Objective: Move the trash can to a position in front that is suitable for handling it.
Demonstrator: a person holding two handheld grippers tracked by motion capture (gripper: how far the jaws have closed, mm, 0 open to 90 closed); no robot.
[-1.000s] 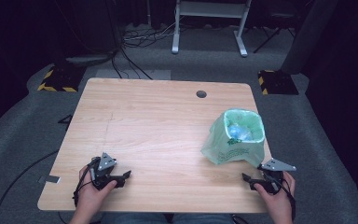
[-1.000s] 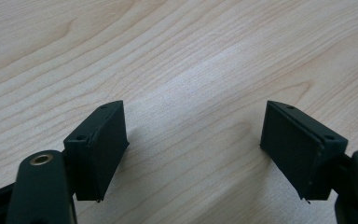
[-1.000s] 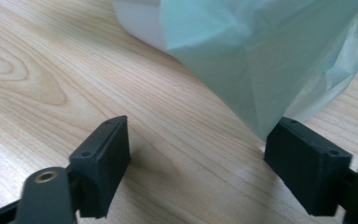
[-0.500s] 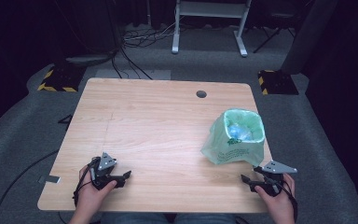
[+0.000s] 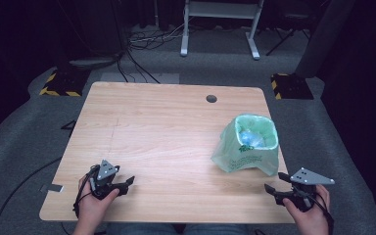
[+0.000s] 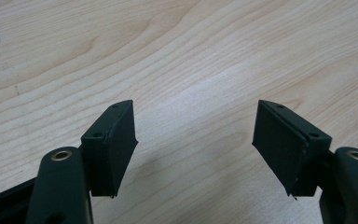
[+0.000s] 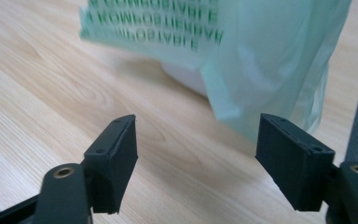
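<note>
Bare wooden table [image 5: 166, 132] surrounds green bag [image 5: 247, 156].

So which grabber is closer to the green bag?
The right gripper: the green bag hangs just ahead of its jaws. The left gripper sits far across the table.

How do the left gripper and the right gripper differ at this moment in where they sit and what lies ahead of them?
The left gripper sits at the table's near left corner, well away from the bin; the right gripper sits at the near right edge, close beside the green bin bag. In its own view the left gripper faces bare wood; the right gripper faces the bag, not touching it. Both stand open with nothing between the jaws.
</note>
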